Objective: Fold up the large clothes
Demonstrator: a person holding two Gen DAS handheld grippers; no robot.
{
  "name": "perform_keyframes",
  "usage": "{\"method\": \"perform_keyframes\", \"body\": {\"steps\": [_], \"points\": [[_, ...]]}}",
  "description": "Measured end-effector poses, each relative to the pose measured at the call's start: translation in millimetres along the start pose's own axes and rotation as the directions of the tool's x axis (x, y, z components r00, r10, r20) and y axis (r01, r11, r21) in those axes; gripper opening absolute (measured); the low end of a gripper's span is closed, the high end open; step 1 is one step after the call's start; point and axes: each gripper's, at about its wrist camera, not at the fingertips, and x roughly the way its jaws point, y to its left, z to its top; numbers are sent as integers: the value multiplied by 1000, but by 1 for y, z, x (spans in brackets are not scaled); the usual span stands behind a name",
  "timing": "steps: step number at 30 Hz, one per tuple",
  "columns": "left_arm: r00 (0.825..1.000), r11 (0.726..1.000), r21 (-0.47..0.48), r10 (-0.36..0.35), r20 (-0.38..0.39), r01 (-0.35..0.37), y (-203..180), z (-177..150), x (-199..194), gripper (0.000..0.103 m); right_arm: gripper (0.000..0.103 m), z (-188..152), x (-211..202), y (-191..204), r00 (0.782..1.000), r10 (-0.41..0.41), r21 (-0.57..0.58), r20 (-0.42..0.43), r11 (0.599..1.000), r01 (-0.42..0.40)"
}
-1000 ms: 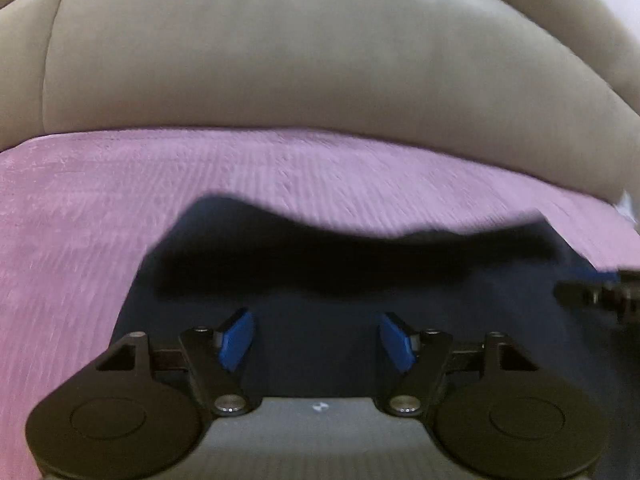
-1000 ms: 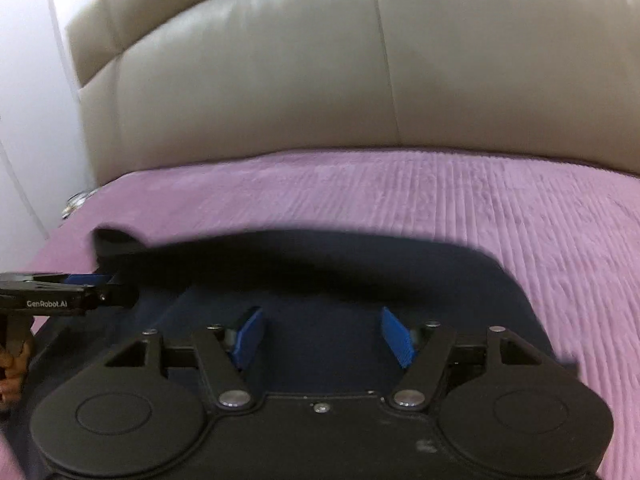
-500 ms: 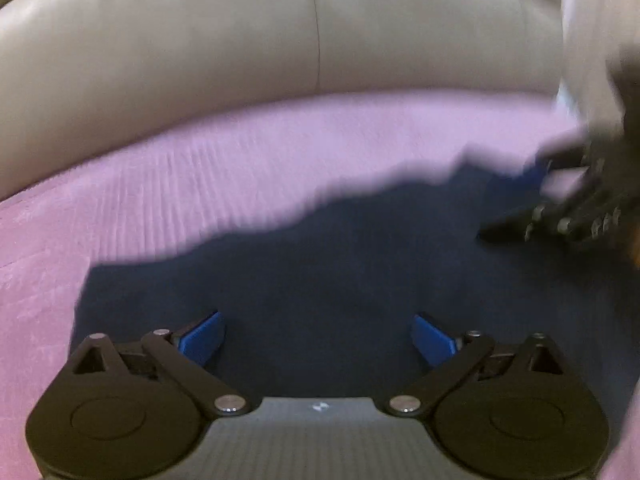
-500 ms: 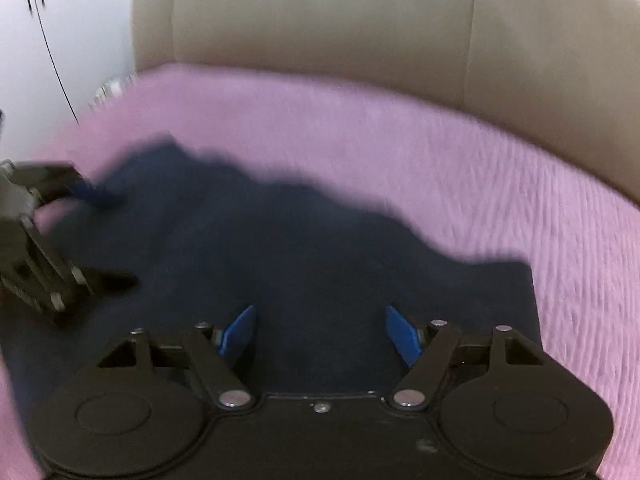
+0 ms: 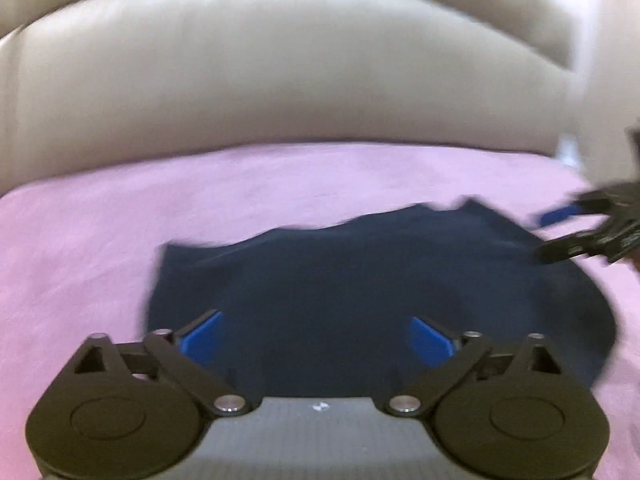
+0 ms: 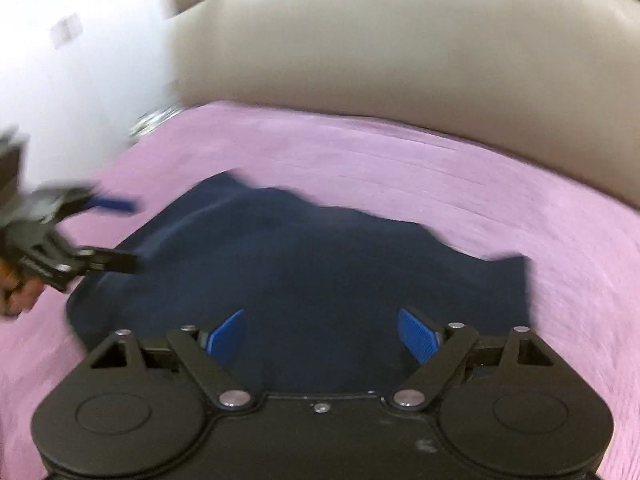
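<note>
Clothing here means one dark navy garment of soft knit fabric, lying folded into a broad, roughly rectangular pad on the pink ribbed bedspread, near the middle of the bed and short of the headboard. Its far edge is wavy and uneven, with a small corner poking up on one side, so the fold looks loose rather than squared.

Judging by how things lie, a fold has just been laid and let go. The next move calls for either smoothing that ragged far edge or taking a fresh pair of corners on one short side and carrying them across for another fold; both hands would need to come down onto the cloth together and pinch only the upper layers, or the pad will drag on the bedspread.

Behind the bed stands a padded beige leather headboard with rounded panels. In the right wrist view a white wall or cupboard front shows beside it; blur hides the detail there.

Left gripper hovers over the near part of the garment, its blue-padded fingers spread wide with nothing between them. Right gripper hangs likewise above the cloth, its fingers opening and empty. Each shows at the edge of the other's view, clear of the fabric, and a bit of the person's hand holds the left one.
</note>
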Motion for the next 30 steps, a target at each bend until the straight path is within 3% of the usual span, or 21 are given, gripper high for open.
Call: {"method": "perform_keyframes", "body": {"steps": [4,5,7,10,12,15,17,19,21,24,26,28,30], "points": [[995,993,102,-50,-92,59,-52,-8,23,103,101,-32,36,28,985,-102,-197,-138,978,74],[991,993,108,-34,-130,49,-60,-17,31,103,101,-46,40,23,980,-134,-211,-145,972,101],[981,991,133,22,-192,4,-66,-44,47,103,101,-75,31,8,989,-122,-206,-80,973,104],[994,991,133,13,-110,2,-58,-80,28,103,103,-102,14,-23,983,-129,-88,-129,989,118],[993,995,96,7,-114,4,-47,-86,21,103,103,-113,0,-34,971,-191,-114,-142,978,175],[988,995,96,54,-146,-40,-41,-90,6,103,100,-99,-18,-23,952,-261,-117,-162,963,244],[988,995,85,59,-141,-47,-44,-86,-9,98,100,-82,-35,-6,976,-203,-106,-76,975,194],[996,993,116,41,-83,-31,-52,-80,-22,99,100,-67,-40,16,994,-108,-100,-8,989,107],[999,990,142,2,-50,5,-63,-77,-29,103,101,-60,-28,42,999,-43,-159,1,986,43],[993,984,175,-17,-117,38,-82,-80,-10,103,101,-75,11,72,994,-84,-286,-73,956,59],[990,978,208,-4,-141,34,-88,-93,-1,103,102,-97,30,64,984,-154,-331,-92,937,116],[991,965,261,2,-132,33,-81,-109,2,103,103,-120,24,43,988,-141,-317,-62,942,114],[993,976,215,-8,-122,34,-61,-125,-10,103,103,-130,12,17,987,-141,-210,-80,970,121]]}}
